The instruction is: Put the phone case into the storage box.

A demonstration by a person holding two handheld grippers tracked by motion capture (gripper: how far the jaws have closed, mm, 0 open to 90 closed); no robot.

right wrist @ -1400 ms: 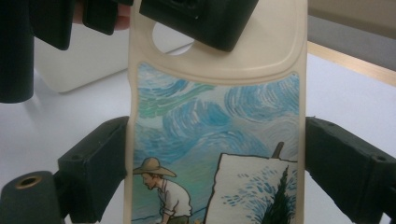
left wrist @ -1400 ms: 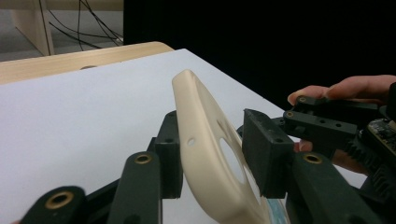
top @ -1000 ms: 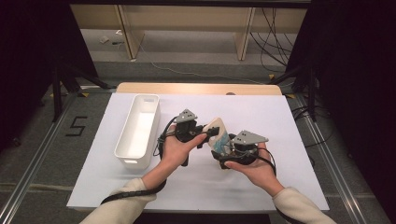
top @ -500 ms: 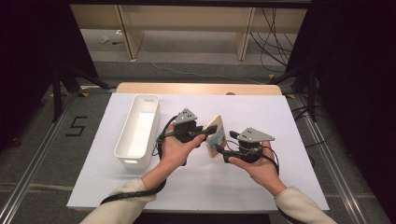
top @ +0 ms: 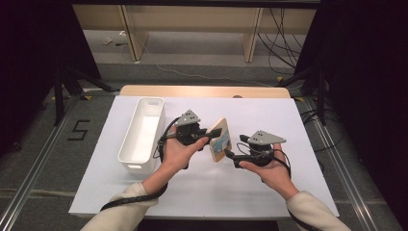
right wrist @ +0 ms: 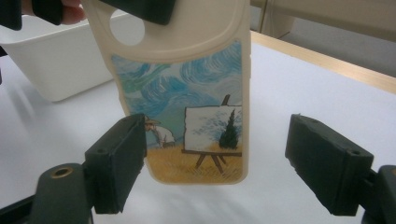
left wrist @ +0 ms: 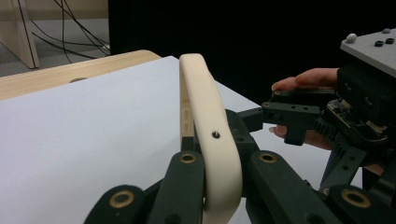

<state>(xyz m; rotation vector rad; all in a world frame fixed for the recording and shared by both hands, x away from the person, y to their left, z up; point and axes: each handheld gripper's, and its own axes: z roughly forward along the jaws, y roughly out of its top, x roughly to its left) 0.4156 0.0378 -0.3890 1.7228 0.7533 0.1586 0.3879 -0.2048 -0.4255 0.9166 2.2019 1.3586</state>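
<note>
Gripper count is two, one in each hand, and between them is one phone case, with one white bin on the table to the person's left. Left gripper (top: 210, 131) is clamped on the cream rim of the phone case (top: 220, 140), holding it up off the white table (top: 269, 115) near the middle; the left hand (top: 177, 150) wraps the body of the tool. Right gripper (top: 230, 157) sits just beside the case's lower end with its jaws spread wide, one on each side of that end, and whether either pad touches it I cannot tell; the right hand (top: 270, 168) cradles it from below. From above, the case stands on edge, its long axis running roughly away from the person and leaning a little. Along the left gripper's own jaws (left wrist: 219, 186) the case (left wrist: 208, 140) appears edge-on, a narrow cream strip with a small dark hole, and the right gripper (left wrist: 285, 116) sits beyond it. Looking along the right gripper (right wrist: 210, 163), the printed back of the case (right wrist: 187, 93) faces the camera: blue swirled sky, a painter at an easel on yellow ground, a round cut-out near the top where the other tool grips. Behind it stands the white bin (right wrist: 51, 60), also seen from above (top: 140, 134), a long narrow tub.
</note>
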